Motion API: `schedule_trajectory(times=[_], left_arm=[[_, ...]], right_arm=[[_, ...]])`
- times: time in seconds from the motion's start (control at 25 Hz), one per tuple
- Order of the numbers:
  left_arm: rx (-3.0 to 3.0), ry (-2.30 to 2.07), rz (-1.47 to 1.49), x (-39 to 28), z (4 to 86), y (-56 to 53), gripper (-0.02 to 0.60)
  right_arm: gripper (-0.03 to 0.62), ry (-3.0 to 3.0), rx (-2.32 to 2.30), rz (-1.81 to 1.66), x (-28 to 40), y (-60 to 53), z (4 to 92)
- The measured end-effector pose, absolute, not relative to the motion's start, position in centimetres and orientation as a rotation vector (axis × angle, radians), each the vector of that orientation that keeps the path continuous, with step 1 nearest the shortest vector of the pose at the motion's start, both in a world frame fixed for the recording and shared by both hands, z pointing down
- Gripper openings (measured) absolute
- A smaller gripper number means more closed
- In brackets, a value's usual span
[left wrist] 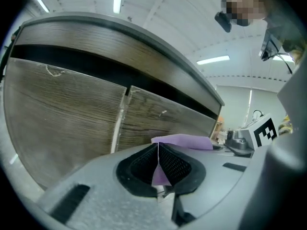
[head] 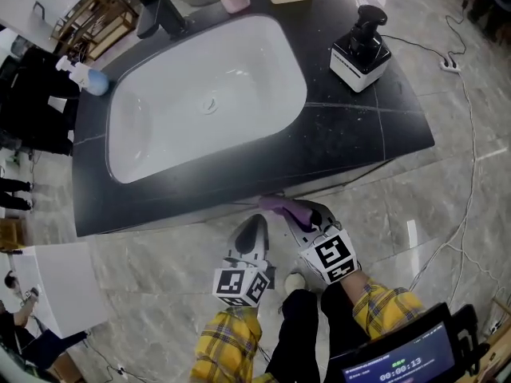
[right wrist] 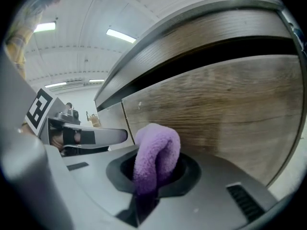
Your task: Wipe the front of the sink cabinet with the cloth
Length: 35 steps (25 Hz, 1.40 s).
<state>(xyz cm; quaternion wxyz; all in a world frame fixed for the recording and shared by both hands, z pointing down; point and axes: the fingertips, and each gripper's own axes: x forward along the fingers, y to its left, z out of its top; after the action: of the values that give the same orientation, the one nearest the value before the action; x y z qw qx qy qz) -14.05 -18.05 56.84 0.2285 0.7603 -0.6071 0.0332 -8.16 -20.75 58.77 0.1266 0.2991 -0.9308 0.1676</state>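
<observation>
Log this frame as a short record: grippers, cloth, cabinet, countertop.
left gripper: shut on a thin edge of the cloth
right gripper: shut on a folded wad of the same cloth
cloth: purple, near the cabinet front; contact unclear
cabinet front: wood grain, seam between two doors
countertop: dark, holds white sink, soap dispenser

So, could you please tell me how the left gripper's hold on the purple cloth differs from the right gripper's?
The left gripper pinches only a thin, flat edge of the purple cloth; the right gripper clamps a thick rolled fold bulging above its jaws. From the head view, the right gripper reaches closer to the countertop edge than the left gripper. Both are shut on the same cloth, facing the wooden cabinet front.
</observation>
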Motion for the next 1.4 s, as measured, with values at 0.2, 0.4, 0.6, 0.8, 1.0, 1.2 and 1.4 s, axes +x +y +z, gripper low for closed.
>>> schedule_trajectory(times=[0.2, 0.4, 0.6, 0.8, 1.0, 1.2, 1.4], left_arm=[[2.135, -1.631, 0.083, -10.1, 57.0, -19.9, 0.009], [2.166, -1.589, 0.097, -6.5, 57.5, -21.0, 0.009], [2.200, -1.550, 0.100, -3.1, 57.5, -22.0, 0.009], [2.224, -1.526, 0.096, -0.2, 57.4, -22.7, 0.009], [2.240, -1.487, 0.099, 2.8, 57.9, -23.2, 0.009], [2.267, -1.445, 0.094, 5.9, 58.2, -23.9, 0.009], [2.289, -1.395, 0.061, 8.6, 58.5, -24.2, 0.009]], right_arm=[[0.041, -2.687, 0.947, 0.486, -3.8, -22.3, 59.3], [0.041, -2.659, 1.027, 0.490, 0.5, -23.6, 59.7], [0.043, -2.641, 1.089, 0.482, 4.2, -24.7, 59.8], [0.041, -2.623, 1.156, 0.481, 7.6, -25.7, 59.9], [0.041, -2.589, 1.205, 0.473, 11.2, -26.4, 60.4], [0.041, -2.542, 1.267, 0.472, 14.7, -27.0, 61.1], [0.041, -2.479, 1.365, 0.488, 18.0, -27.2, 62.0]])
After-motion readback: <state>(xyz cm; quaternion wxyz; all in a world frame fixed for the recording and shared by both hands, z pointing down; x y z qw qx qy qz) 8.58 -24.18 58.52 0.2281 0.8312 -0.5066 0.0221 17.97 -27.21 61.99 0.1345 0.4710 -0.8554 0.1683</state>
